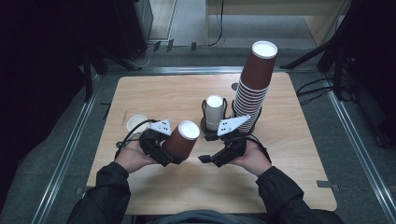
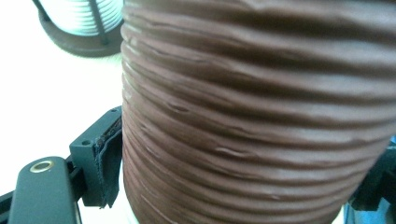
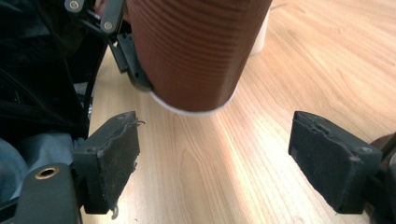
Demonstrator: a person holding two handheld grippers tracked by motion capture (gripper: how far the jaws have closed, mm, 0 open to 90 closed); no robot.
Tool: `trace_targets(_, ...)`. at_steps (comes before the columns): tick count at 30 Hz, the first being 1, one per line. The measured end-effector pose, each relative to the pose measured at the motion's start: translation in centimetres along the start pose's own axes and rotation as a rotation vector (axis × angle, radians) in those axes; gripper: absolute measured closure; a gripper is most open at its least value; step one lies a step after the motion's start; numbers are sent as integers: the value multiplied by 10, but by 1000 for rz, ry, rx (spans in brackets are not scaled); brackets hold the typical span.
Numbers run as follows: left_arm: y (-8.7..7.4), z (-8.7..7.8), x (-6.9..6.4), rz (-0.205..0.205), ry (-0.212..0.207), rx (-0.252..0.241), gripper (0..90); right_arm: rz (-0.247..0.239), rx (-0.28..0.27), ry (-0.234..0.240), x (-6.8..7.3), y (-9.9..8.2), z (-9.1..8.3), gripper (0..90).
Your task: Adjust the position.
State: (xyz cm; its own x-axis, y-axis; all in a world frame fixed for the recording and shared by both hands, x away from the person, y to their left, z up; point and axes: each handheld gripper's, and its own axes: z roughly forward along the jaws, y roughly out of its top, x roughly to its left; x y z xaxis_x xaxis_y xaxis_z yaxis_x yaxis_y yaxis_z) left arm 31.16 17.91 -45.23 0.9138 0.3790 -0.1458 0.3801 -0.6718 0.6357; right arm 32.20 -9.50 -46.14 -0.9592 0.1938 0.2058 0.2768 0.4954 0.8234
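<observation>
A brown ribbed paper cup (image 1: 181,142) is held a little above the wooden table (image 1: 154,95), tilted, its white end (image 1: 188,130) turned up and to the right. My left gripper (image 1: 170,151) is shut on its side. In the left gripper view the cup (image 2: 257,116) fills the space between the jaws, one pad (image 2: 106,163) pressed to its wall. My right gripper (image 1: 210,160) stands open just right of the cup, with nothing in it. In the right gripper view the gripper (image 3: 219,158) has its pads wide apart over bare wood, the cup (image 3: 196,51) hanging ahead of them.
A tall stack of brown cups (image 1: 254,86) rises from a wire holder at the back right. Beside it stands a holder with white cups (image 1: 215,112). A single white cup (image 1: 137,122) sits on the table left of my left hand. The table's front edge is close to the person's sleeves.
</observation>
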Motion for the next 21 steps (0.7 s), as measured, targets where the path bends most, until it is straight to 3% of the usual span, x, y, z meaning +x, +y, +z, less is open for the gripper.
trace_targets(2, 0, 0, 1, 13, 25, 33, 130, 0, 18, -4, 0, -1, 1, 166)
trace_targets(12, 3, 7, 3, 55, 53, 136, 129, 3, 76, -12, -3, -8, 1, 166)
trace_targets(21, 9, 23, 3, 87, 40, 221, 128, 1, 93, -22, -9, -11, -1, 167)
